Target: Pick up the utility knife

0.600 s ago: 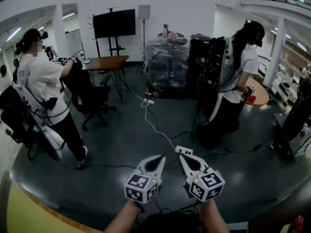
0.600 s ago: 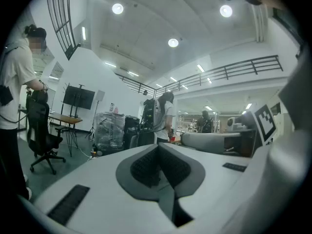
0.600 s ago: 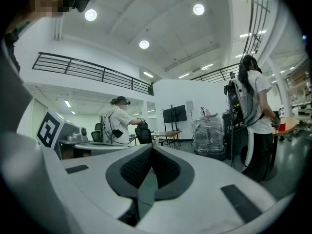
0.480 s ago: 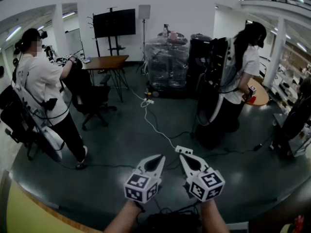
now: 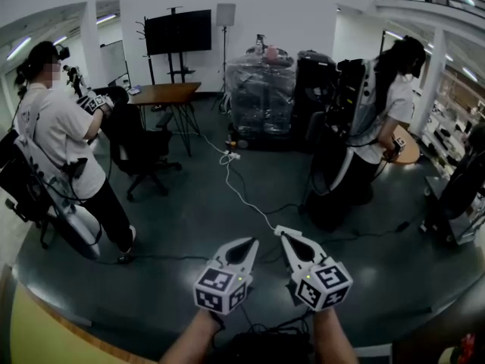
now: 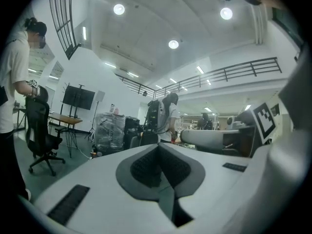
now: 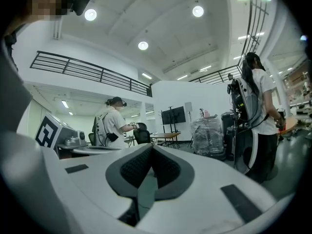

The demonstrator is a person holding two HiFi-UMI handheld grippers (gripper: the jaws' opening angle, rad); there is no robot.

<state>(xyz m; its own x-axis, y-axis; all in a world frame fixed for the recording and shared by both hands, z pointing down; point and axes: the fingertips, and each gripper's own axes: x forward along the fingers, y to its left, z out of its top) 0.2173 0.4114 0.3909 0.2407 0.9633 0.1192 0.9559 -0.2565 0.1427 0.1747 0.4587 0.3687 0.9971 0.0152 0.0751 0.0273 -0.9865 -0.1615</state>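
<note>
I am holding both grippers out level above the dark floor [image 5: 189, 218], on the near side of the plastic-wrapped stack [image 5: 261, 89]. The left gripper [image 5: 248, 246] is showing its jaws pressed together on nothing, and the right gripper [image 5: 286, 238] is showing the same. No view is showing the utility knife, so I am not able to place it. I am expecting something light and stiff with a slick handle, so I am planning to clamp across the middle of the handle, clear of the blade.

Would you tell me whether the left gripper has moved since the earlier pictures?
No. The left gripper holds the same spot, just below and left of the white cable on the floor.
</note>
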